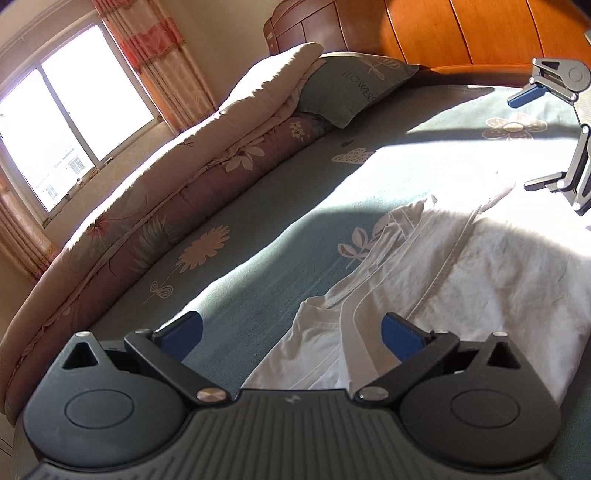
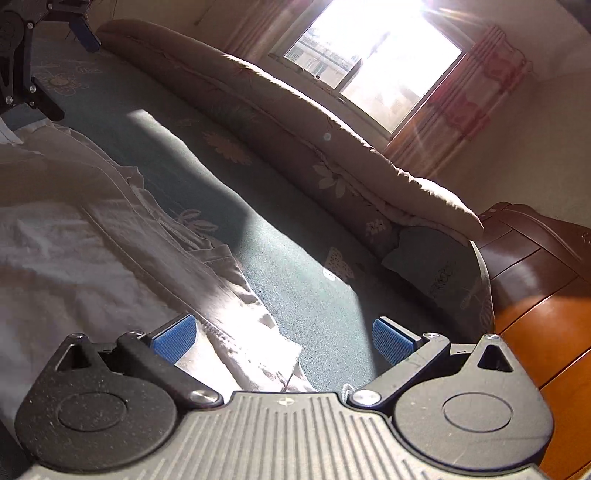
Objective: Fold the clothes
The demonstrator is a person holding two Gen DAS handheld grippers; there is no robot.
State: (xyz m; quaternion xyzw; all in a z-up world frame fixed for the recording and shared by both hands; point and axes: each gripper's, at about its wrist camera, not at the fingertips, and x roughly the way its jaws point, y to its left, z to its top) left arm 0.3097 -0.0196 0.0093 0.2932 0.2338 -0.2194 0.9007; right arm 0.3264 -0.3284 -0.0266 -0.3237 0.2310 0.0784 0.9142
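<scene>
Bright sun pours through the sliding glass window [image 1: 70,122], and it flares white in the right wrist view too. Peach and pink patterned curtains [image 1: 155,62] hang beside it against a cream wall [image 1: 229,33]. The teal floral bed sheet [image 1: 258,229] lies half in shade, half lit. Along its far side runs a rolled mauve floral quilt [image 1: 155,206], with a teal pillow printed "FLOWERS" [image 1: 354,88] at its end. Behind stands the glossy orange-brown wooden headboard [image 1: 461,29].

Rumpled white cloth garment [image 1: 461,266]; glossy wooden headboard [image 1: 461,29].
</scene>
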